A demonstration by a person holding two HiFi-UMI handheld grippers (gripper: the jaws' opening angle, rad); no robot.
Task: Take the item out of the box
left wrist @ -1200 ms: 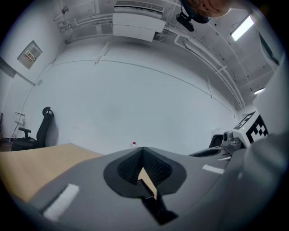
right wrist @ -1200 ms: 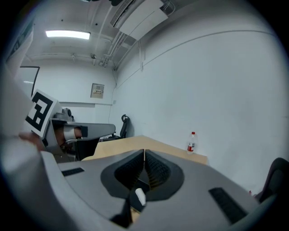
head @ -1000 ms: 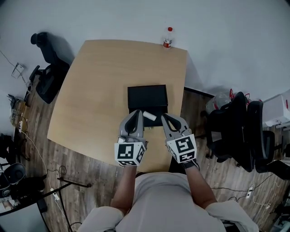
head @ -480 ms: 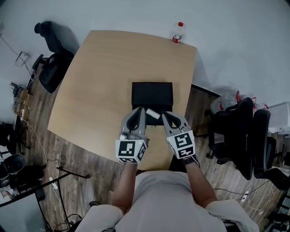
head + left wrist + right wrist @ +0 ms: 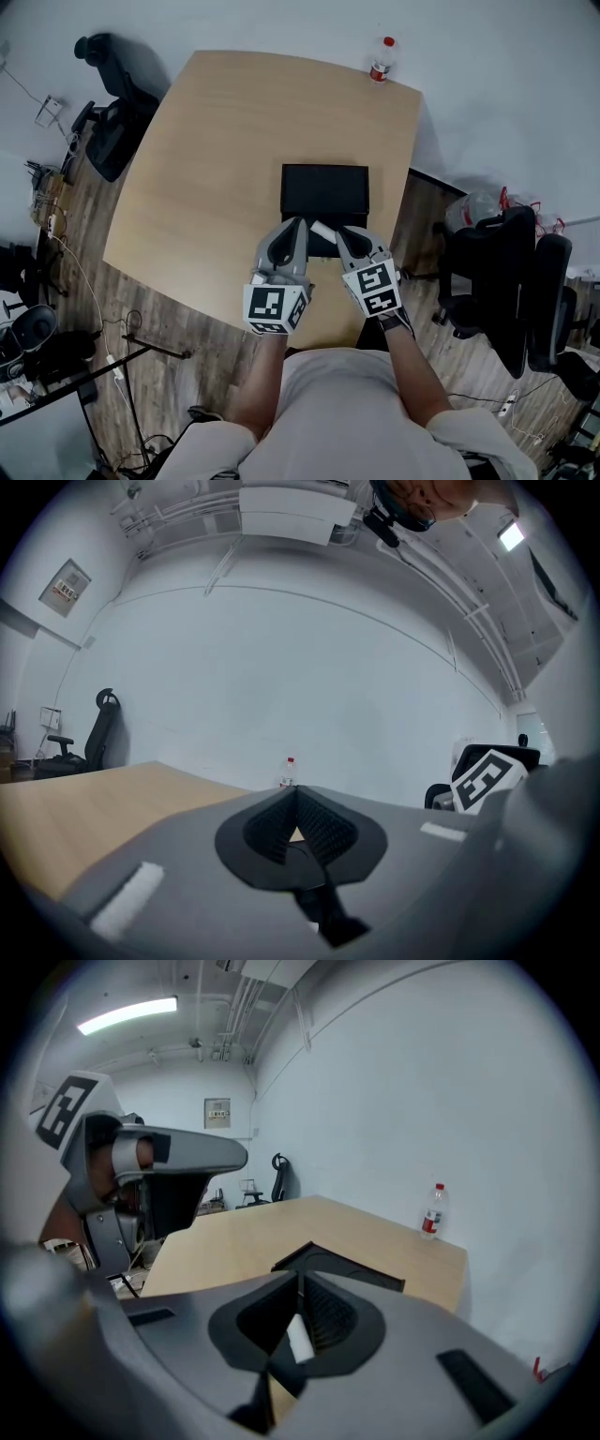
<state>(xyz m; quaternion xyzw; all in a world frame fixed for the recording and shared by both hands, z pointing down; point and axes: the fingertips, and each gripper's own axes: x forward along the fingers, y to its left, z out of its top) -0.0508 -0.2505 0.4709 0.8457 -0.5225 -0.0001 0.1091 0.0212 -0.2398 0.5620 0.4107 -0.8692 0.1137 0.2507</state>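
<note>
White oblong item sits clamped between ribbed jaws of right gripper.

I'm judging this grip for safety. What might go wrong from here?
1. The right tool pinches the small white item with part of it sticking out; it may slip and fall back into the flat black box.
2. The shut left tool sits close beside it and might knock the item loose.

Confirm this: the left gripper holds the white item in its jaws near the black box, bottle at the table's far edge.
Wrong gripper: the right gripper holds the white item in its jaws, as the right gripper view shows; the left gripper has its jaws shut, empty. The rest stands.
</note>
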